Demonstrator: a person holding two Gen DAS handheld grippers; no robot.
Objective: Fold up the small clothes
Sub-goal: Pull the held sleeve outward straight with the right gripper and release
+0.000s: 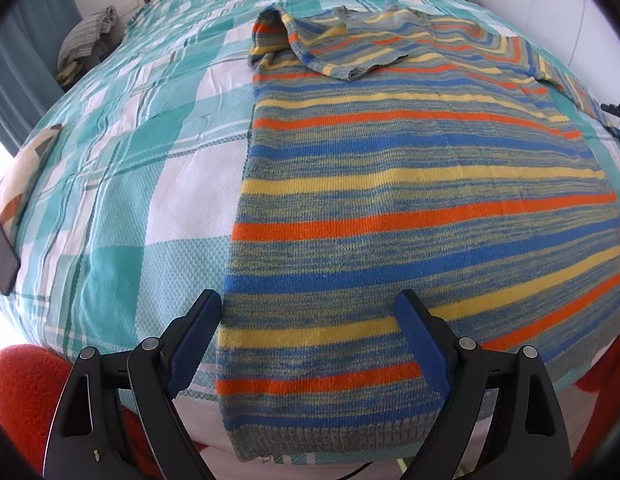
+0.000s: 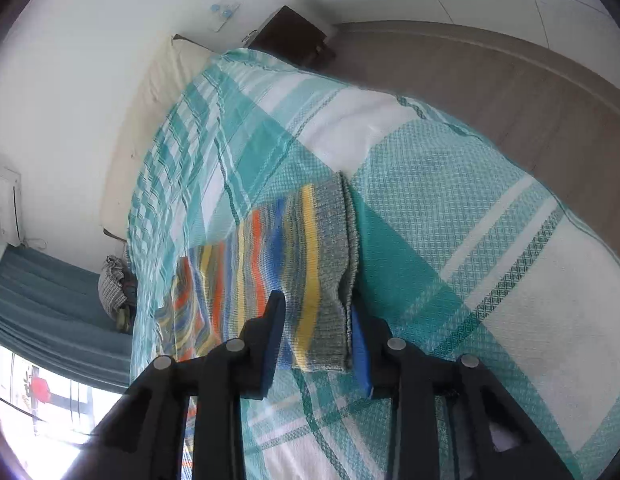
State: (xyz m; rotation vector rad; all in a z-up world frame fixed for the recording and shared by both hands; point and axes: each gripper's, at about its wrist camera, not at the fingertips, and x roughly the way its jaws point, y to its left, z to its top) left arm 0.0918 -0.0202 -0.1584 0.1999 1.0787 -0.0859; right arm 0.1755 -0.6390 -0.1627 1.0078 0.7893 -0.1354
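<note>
A striped knit sweater in blue, yellow, orange and grey lies flat on the bed. Its left sleeve is folded across the chest. My left gripper is open and empty, hovering over the sweater's lower left corner near the grey hem. In the right wrist view, my right gripper straddles the other sleeve's grey cuff. The cuff lies between the blue pads, which stand apart with a gap around the cloth.
The bed has a teal and white plaid cover. A dark phone lies at its left edge. A pile of clothes sits beyond the bed. A dark nightstand and wooden floor are nearby.
</note>
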